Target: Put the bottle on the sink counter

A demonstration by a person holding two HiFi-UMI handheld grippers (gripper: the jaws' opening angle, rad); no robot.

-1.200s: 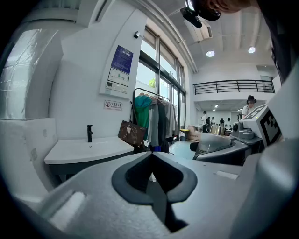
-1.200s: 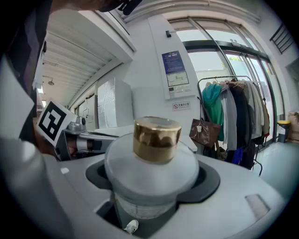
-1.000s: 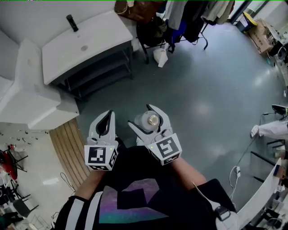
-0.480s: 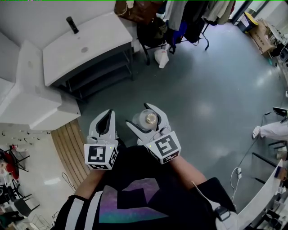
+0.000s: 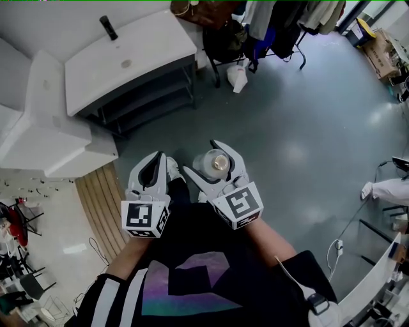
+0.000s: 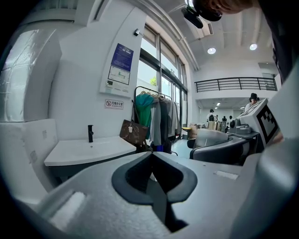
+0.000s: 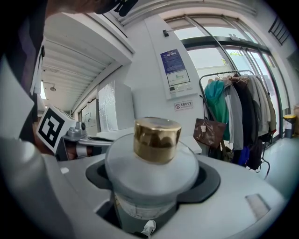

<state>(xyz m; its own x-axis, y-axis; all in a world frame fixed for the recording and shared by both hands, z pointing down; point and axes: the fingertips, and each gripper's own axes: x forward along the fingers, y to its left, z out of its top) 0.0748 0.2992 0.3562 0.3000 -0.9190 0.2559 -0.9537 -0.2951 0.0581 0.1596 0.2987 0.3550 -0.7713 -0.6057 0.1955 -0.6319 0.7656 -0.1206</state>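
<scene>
A frosted white bottle (image 5: 211,163) (image 7: 150,172) with a gold cap stands upright between the jaws of my right gripper (image 5: 213,163) (image 7: 152,186), which is shut on it, held in front of the person's body above the floor. My left gripper (image 5: 149,174) (image 6: 153,179) is beside it on the left, shut with nothing between its jaws. The white sink counter (image 5: 128,60) (image 6: 88,150) with a black faucet (image 5: 108,27) lies ahead and to the left, well apart from both grippers.
A clothes rack (image 5: 281,25) with hanging garments and a brown bag (image 5: 199,11) stands right of the counter. White wall blocks (image 5: 38,128) sit to its left above wooden slats (image 5: 99,204). Grey floor (image 5: 300,128) spreads to the right. A shoe (image 5: 173,170) shows between the grippers.
The view has shifted towards the sink counter. Both grippers sit slightly lower in the frame, and a shoe has come into sight between them. The bottle stays gripped.
</scene>
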